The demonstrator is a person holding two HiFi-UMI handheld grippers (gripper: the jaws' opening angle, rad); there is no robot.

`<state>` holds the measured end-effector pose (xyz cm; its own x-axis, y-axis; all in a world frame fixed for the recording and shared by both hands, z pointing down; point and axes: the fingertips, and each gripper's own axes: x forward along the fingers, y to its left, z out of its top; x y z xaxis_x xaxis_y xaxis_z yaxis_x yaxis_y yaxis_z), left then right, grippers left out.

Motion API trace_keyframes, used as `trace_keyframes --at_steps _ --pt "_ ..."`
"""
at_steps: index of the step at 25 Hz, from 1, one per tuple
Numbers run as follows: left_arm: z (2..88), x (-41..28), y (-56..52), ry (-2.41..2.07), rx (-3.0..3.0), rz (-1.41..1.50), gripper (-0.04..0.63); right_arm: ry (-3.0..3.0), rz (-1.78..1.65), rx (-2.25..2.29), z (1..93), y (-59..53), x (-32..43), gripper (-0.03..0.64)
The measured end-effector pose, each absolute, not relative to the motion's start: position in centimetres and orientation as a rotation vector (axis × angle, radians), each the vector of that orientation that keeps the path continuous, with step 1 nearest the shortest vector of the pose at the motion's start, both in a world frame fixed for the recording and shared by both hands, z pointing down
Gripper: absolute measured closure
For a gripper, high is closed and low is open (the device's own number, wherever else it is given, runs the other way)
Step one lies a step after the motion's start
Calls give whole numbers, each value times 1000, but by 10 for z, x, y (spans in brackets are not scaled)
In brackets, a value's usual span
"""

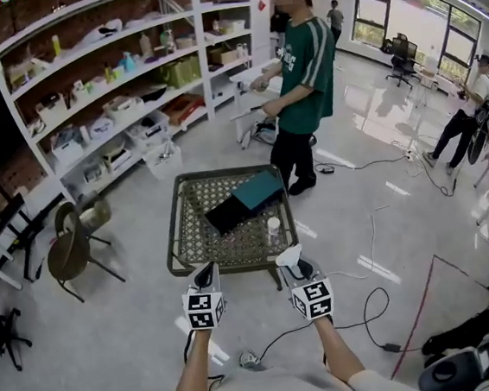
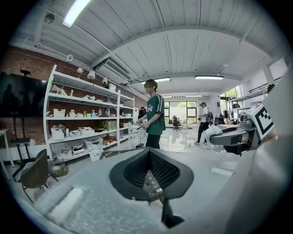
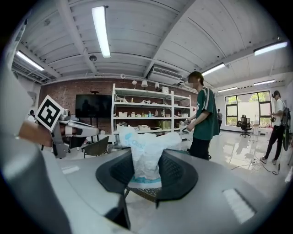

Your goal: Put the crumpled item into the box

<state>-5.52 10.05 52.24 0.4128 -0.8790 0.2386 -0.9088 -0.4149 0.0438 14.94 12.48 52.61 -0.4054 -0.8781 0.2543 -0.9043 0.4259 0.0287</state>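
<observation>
Right gripper view: right gripper (image 3: 146, 157) pinches crumpled bag (image 3: 147, 139). We carry it ahead-left over box (image 1: 229, 211), release low. Left gripper (image 2: 147, 153) pressed together, empty.

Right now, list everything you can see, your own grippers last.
table: one, green-framed wicker, centre of floor
box: one, black and teal, on the table
small bottle: one, white, table's near right
crumpled bag: one, white, between the right gripper's jaws
shelving: one unit, white, far left
chair: one, olive, left of table
person in green shirt: one, beyond the table
left gripper: jaws together, empty
right gripper: shut on the crumpled bag
</observation>
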Motion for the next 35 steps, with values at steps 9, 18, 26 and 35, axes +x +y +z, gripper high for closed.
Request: trace_keyframes --at_steps 9,18,26,35 --pt "513 -77 12 -1593 2502 254 589 -2435 153 1583 515 34 136 486" --pt "517 -99 -29 -1599 2501 272 589 -2425 159 1560 529 -2 121 486" --pt "531 -104 -55 -1602 2472 285 589 -2436 173 1521 541 -34 110 487" --pt "534 -102 -137 -1630 2457 280 589 -2466 162 1508 542 -119 108 486"
